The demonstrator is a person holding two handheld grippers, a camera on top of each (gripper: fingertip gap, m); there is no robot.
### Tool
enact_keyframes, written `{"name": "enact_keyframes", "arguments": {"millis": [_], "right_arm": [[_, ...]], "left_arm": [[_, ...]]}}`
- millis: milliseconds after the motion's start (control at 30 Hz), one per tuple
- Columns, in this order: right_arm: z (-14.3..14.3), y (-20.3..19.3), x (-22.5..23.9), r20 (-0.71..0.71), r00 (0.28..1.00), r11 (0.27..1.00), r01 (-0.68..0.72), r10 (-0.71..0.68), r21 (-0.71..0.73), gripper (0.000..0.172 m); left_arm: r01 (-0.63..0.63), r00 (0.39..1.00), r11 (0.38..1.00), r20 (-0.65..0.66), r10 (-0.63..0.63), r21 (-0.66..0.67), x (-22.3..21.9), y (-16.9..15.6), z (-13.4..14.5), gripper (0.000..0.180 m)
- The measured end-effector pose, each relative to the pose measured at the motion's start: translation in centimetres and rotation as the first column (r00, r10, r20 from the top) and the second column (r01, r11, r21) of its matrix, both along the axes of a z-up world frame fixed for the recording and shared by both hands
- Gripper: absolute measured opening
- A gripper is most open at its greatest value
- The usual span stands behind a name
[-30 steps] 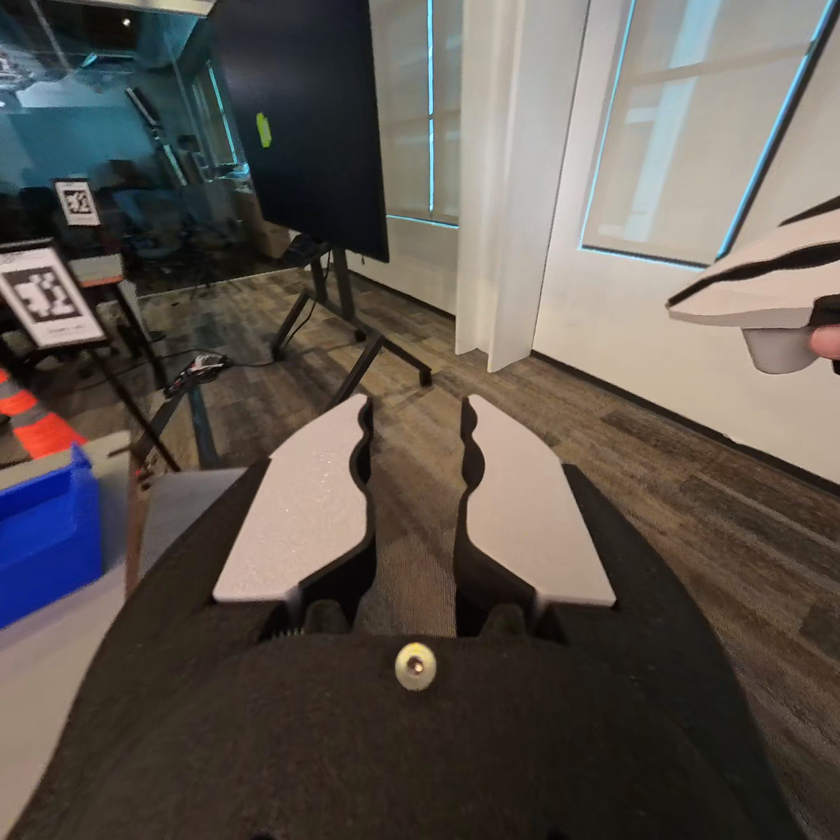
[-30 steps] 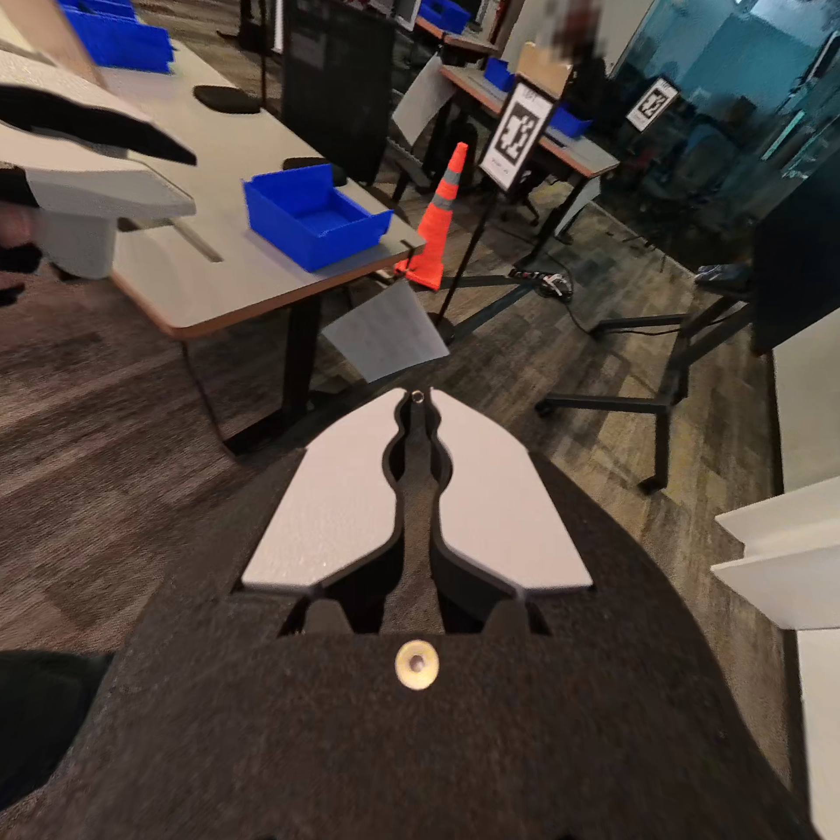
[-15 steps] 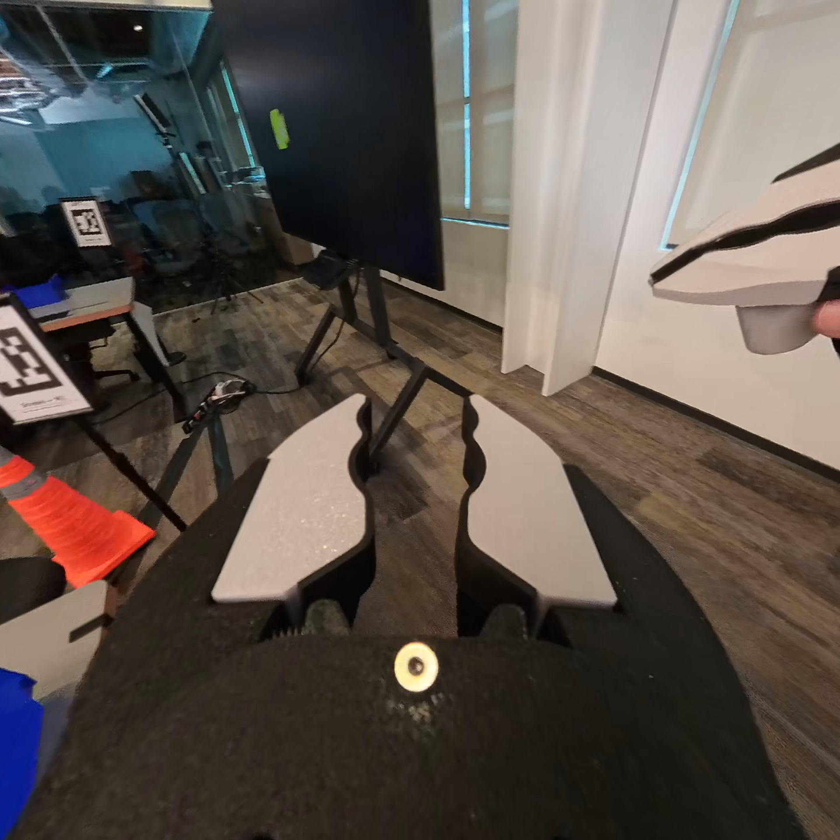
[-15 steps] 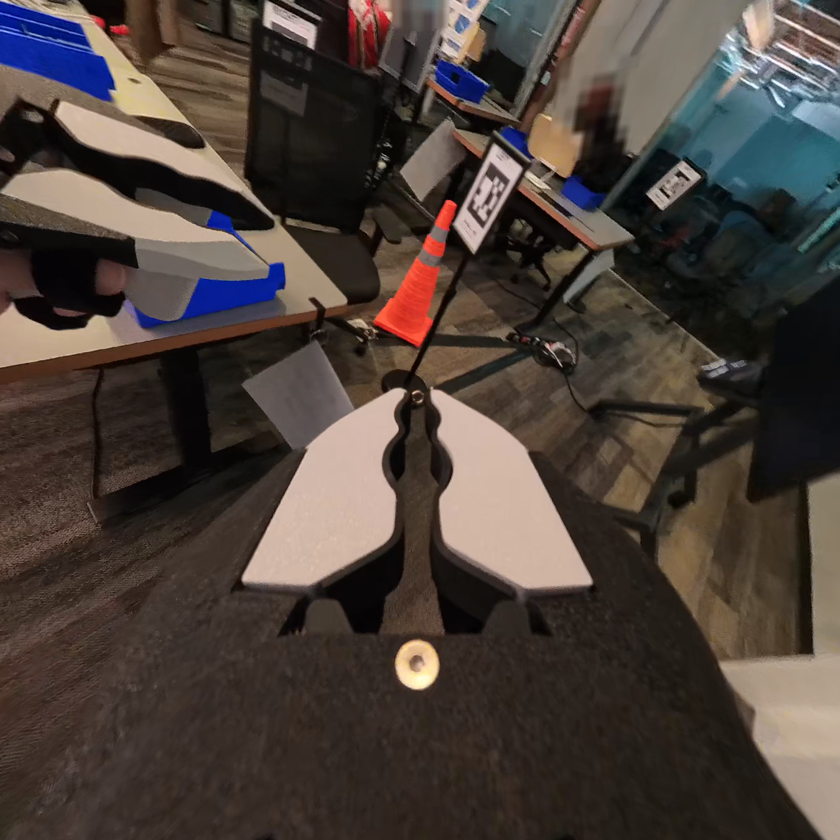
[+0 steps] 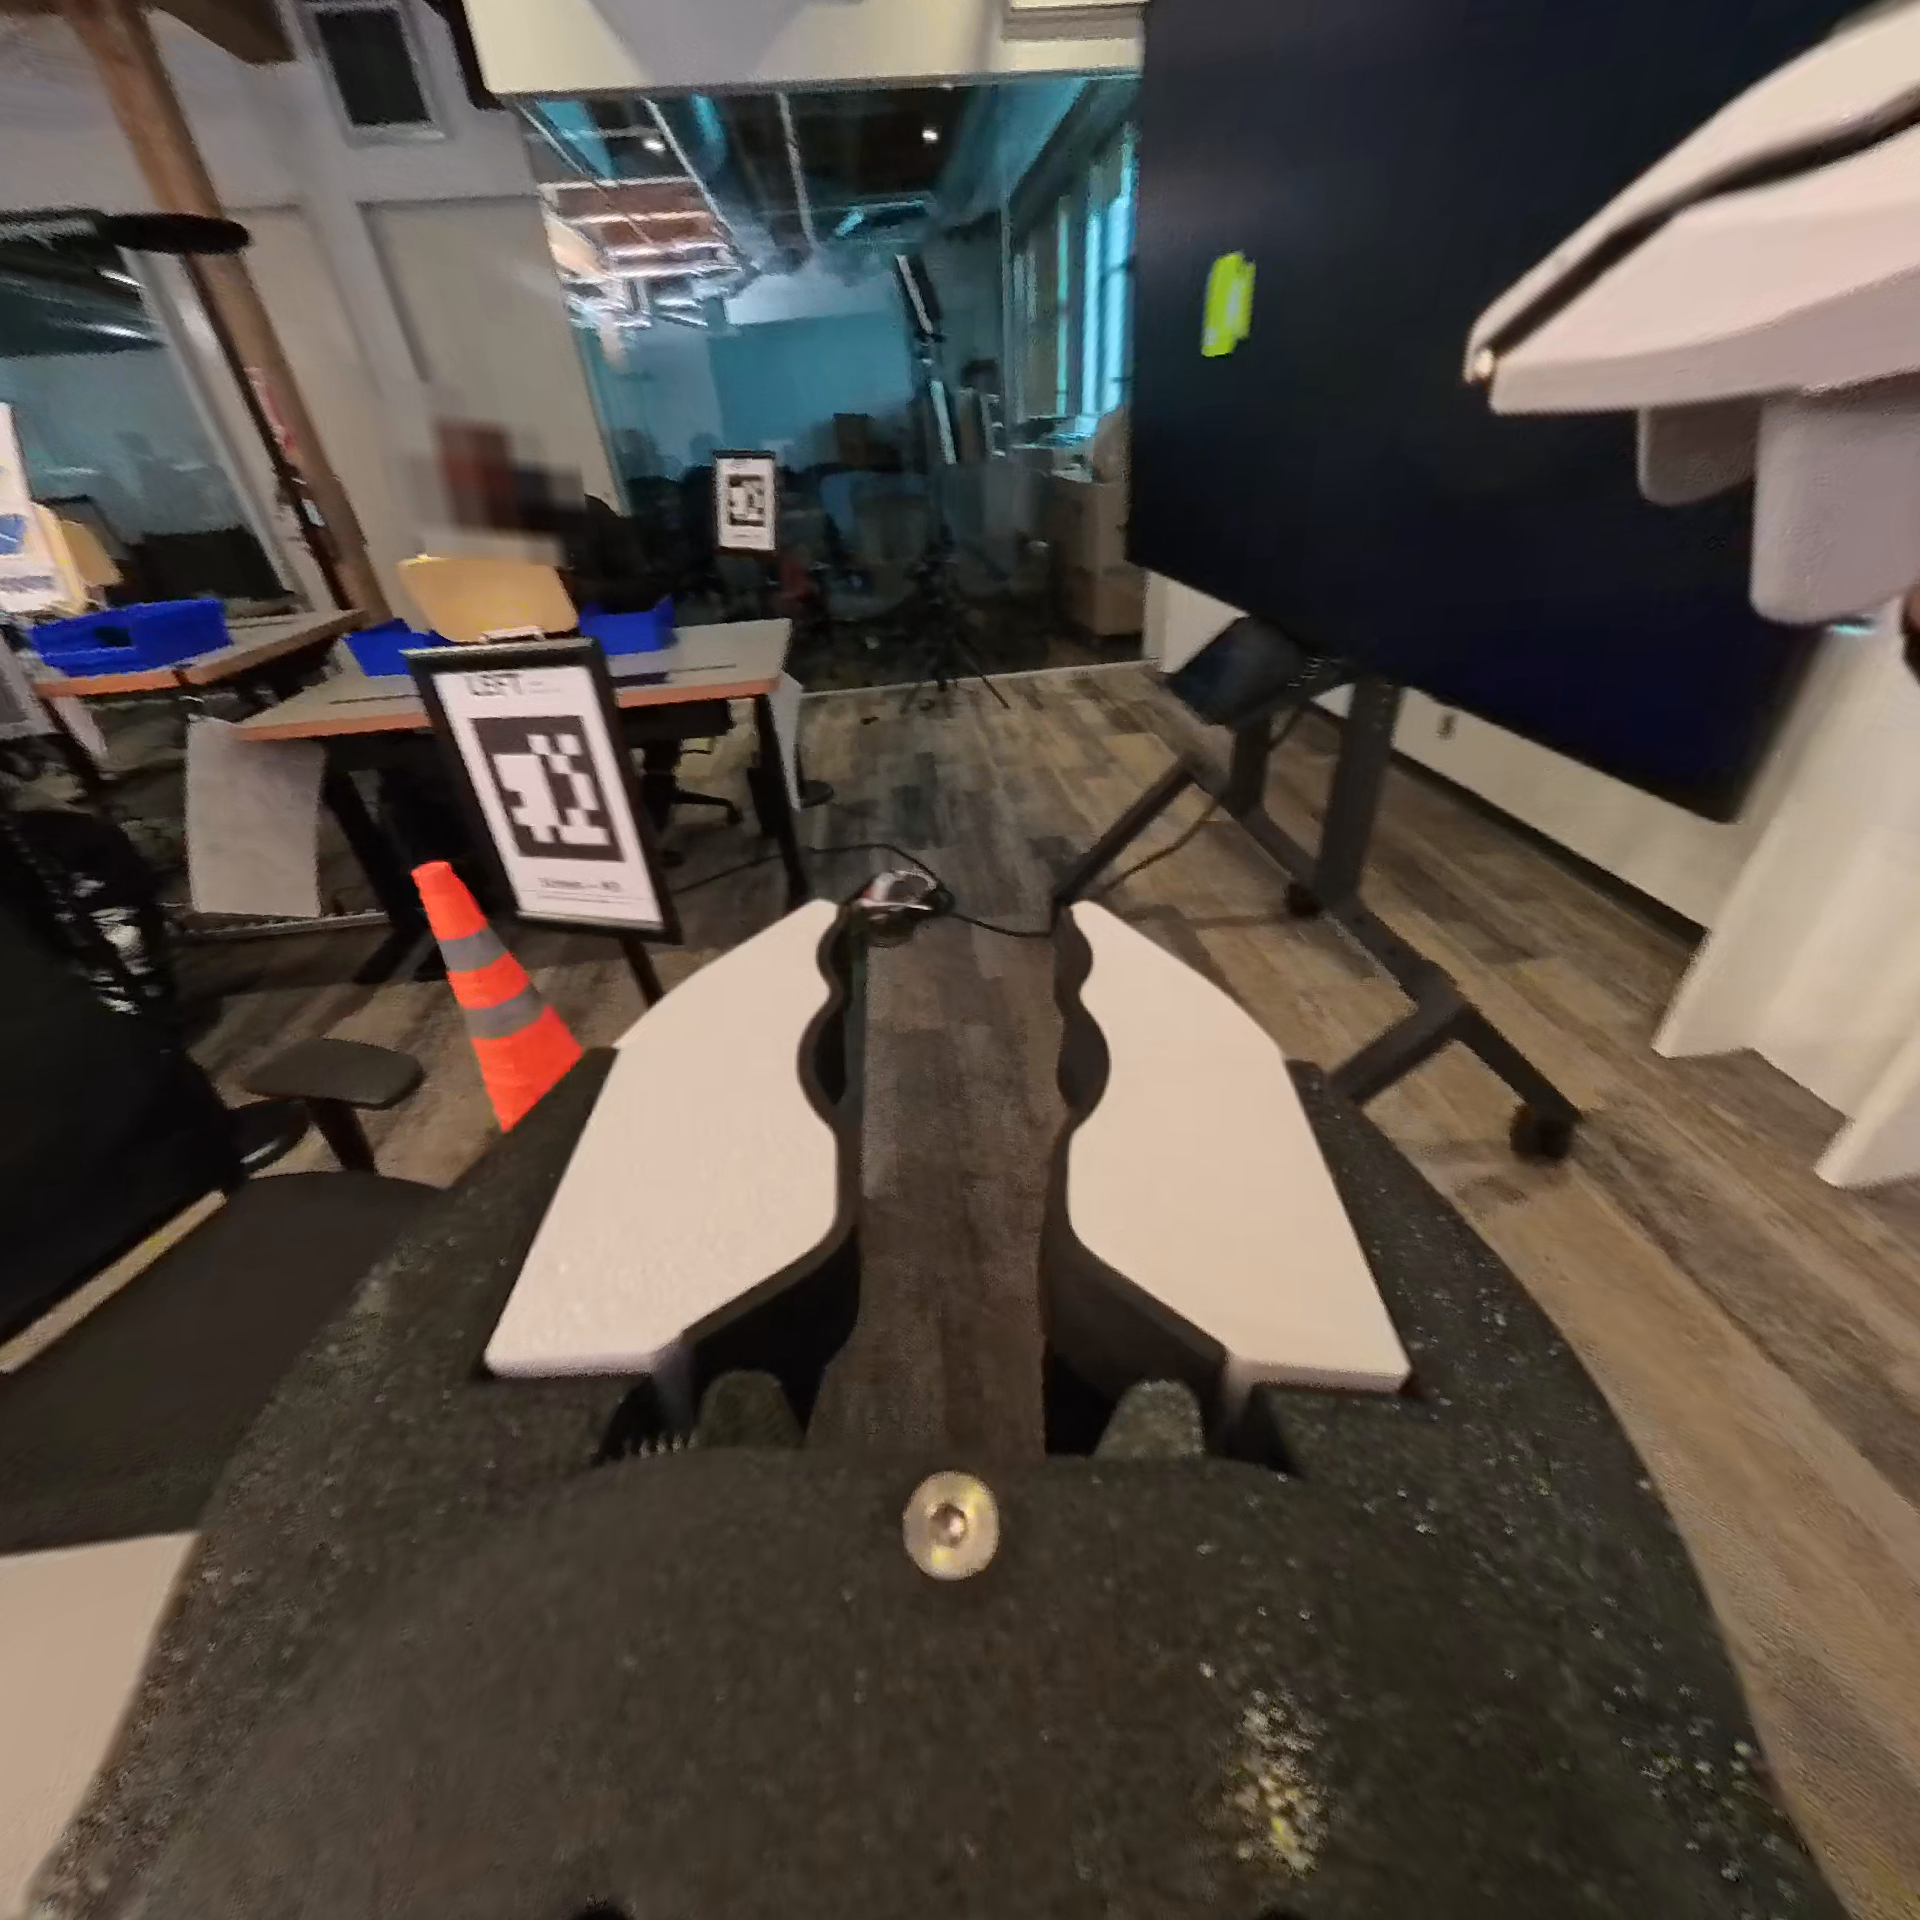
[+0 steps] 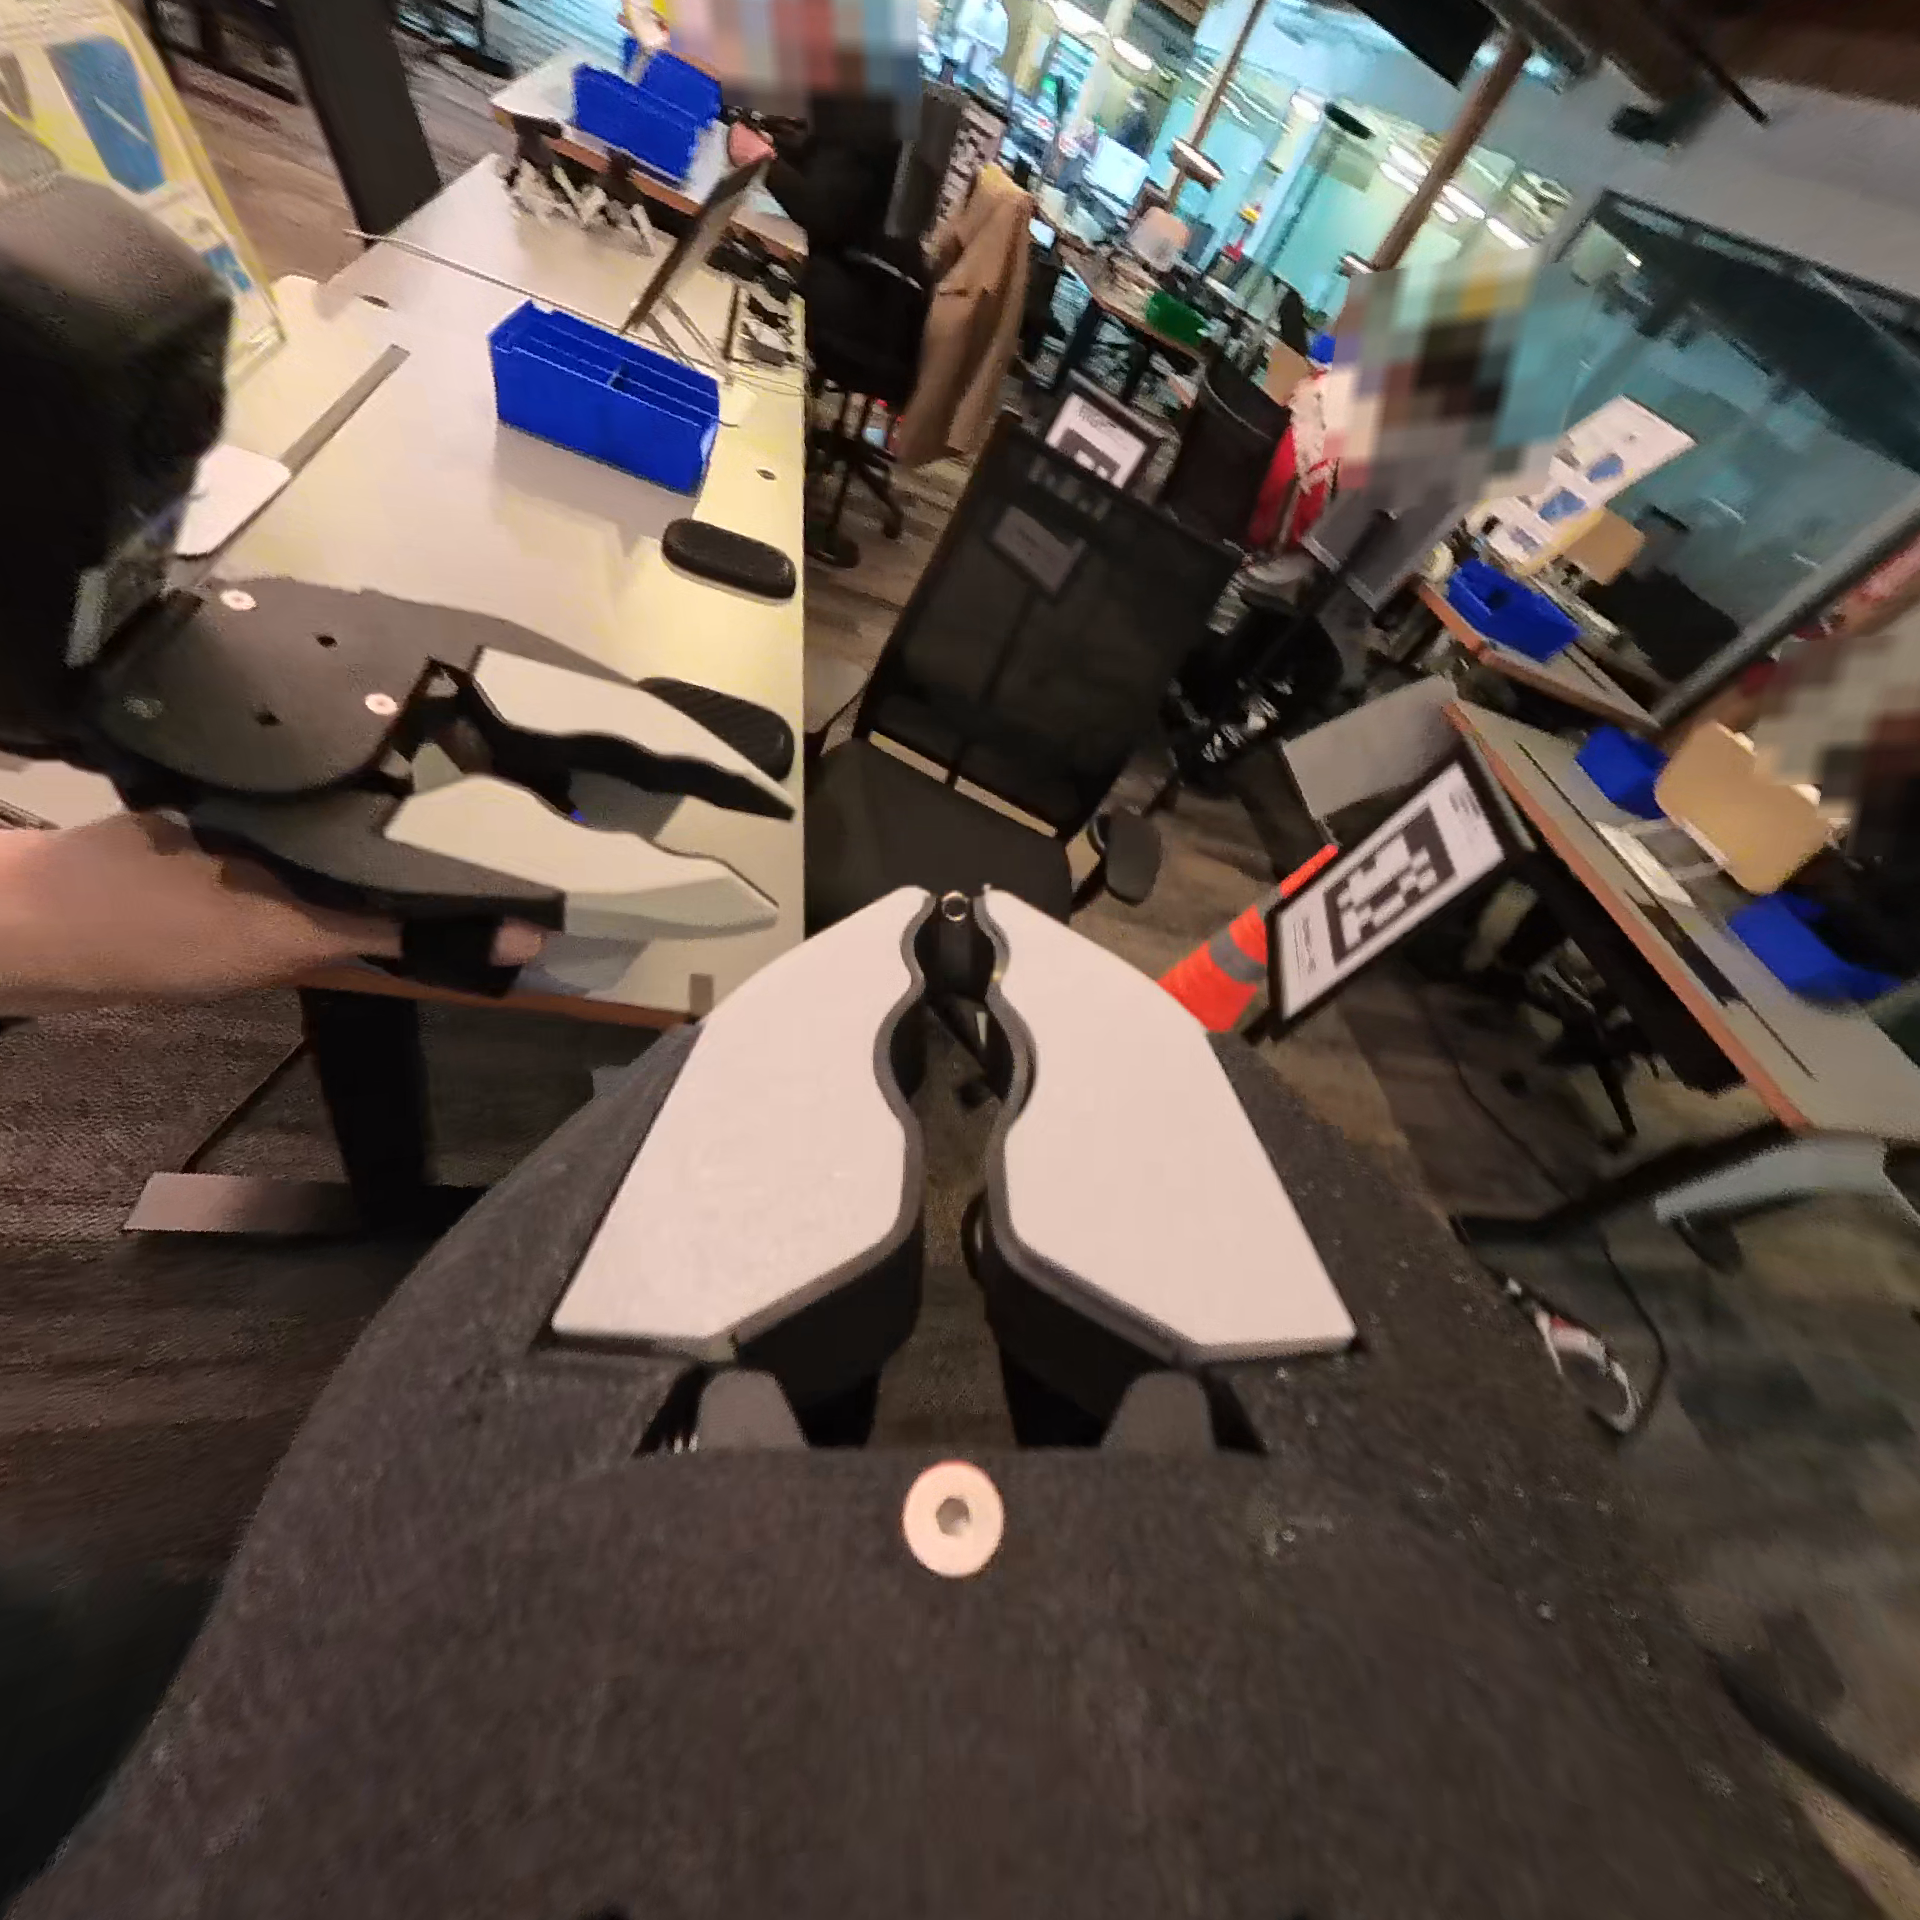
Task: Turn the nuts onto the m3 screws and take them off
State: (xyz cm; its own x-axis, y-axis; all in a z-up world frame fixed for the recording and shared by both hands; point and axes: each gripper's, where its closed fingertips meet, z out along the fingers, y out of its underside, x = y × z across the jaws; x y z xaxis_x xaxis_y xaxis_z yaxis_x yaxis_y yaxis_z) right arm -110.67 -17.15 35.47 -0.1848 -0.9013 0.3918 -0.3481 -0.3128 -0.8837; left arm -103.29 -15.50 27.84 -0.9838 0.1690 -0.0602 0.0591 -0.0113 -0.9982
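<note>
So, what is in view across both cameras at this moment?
orange traffic cone with grey bands: one, on the floor by the sign stand
black-framed white patterned sign: two, one by the cone, one far off by the glass
blue plastic bins: several, on the desks
grey desks: several, left and far side
black mesh chair: one, at the near desk
dark screen on wheeled stand: one, right
small silver ring: one, pinched at the right gripper's tips
left gripper: open, empty
right gripper: closed on the ring
</note>
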Motion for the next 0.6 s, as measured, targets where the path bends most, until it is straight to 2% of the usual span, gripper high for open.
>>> {"name": "enact_keyframes", "arguments": {"millis": [167, 267, 367, 500, 600], "right_arm": [[0.2, -7.7, 9.9, -0.004, 0.979, 0.978, -0.205, 0.205, 0.031, 0.005], [-0.3, -11.5, 15.5, -0.014, 0.941, 0.941, -0.337, 0.337, 0.029, 0.005], [-1.0, -14.4, 20.9, -0.005, 0.872, 0.872, -0.488, 0.489, 0.038, 0.005], [-1.7, -17.1, 27.3, 0.002, 0.733, 0.732, -0.68, 0.681, 0.034, 0.006], [-1.8, -18.5, 31.5, 0.014, 0.618, 0.615, -0.785, 0.786, 0.076, 0.006]], "left_arm": [[-0.144, 0.99, 0.988, -0.003, 0.144, 0.061, 7.9, -8.8, -0.5, 0.038], [-0.265, 0.964, 0.963, -0.008, 0.265, 0.05, 12.7, -12.0, -0.6, 0.037], [-0.414, 0.909, 0.908, -0.022, 0.417, 0.068, 17.6, -14.4, -2.1, 0.038], [-0.62, 0.781, 0.78, -0.021, 0.624, 0.085, 22.9, -15.8, -3.7, 0.039], [-0.783, 0.617, 0.611, 0.017, 0.787, 0.119, 26.5, -15.4, -4.6, 0.039]]}}
